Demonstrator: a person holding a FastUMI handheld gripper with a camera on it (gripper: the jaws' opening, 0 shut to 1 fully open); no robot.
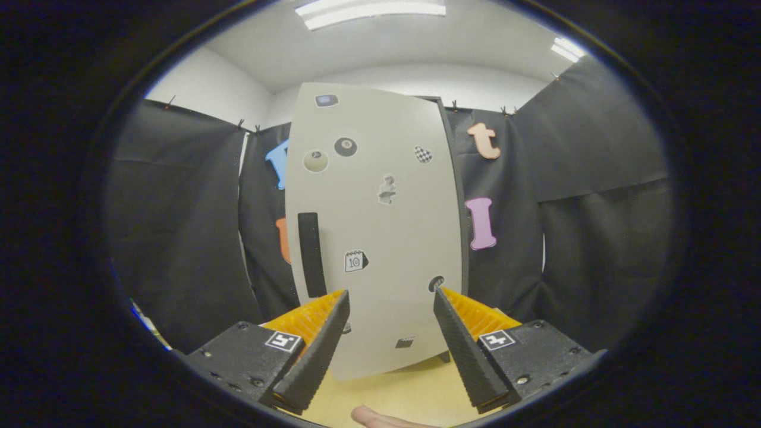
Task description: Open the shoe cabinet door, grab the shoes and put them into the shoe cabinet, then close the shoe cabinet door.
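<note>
A tall pale shoe cabinet (374,238) stands straight ahead of me on a light wooden floor (410,392). Its door is shut and carries several small stickers. A black vertical handle (311,254) runs along the door's left side, just above my left finger. My gripper (391,297) is open, its two fingers spread wide with nothing between them, and the lower part of the door shows in the gap. The cabinet's dark right side edge (459,202) is visible.
Black cloth walls (594,226) hang behind and to both sides of the cabinet. A white wall, ceiling and strip lights (368,10) lie above. A person's fingertip (380,419) shows just below the fingers.
</note>
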